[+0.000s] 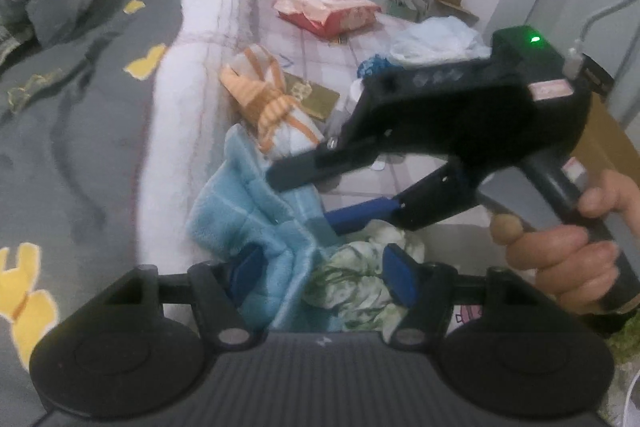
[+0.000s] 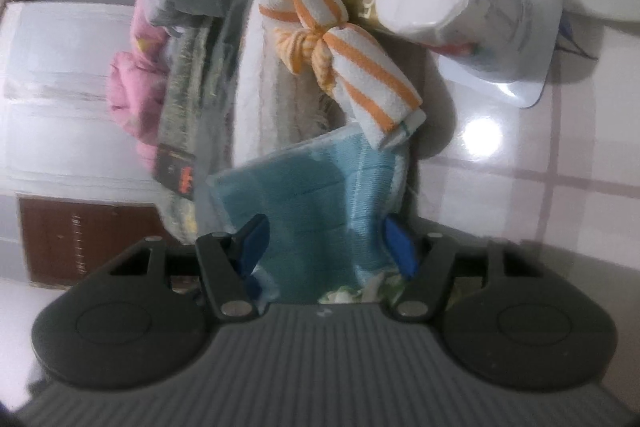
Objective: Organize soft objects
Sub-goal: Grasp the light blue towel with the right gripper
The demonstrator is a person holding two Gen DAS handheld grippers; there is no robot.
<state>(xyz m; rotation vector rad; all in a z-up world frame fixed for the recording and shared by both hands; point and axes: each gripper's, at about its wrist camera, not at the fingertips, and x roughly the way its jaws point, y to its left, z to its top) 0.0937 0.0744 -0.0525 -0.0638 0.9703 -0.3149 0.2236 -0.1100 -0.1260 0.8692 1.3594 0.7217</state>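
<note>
Tiled floor (image 2: 560, 155) — both grippers (image 1: 326, 277) (image 2: 326, 247) clamp 1 blue towel (image 1: 256, 211) (image 2: 304, 195).

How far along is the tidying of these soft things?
Done: orange-striped towel already knotted into a bundle. In hand: blue towel lies between the fingers of both the left hand-held gripper and right hand-held gripper. Left: the green-patterned cloth, still crumpled.

My left wrist view looks steeply down, close over the blue towel (image 1: 256, 223) by the bed's edge; my right wrist view shares the towel and the striped bundle (image 2: 340, 55).
</note>
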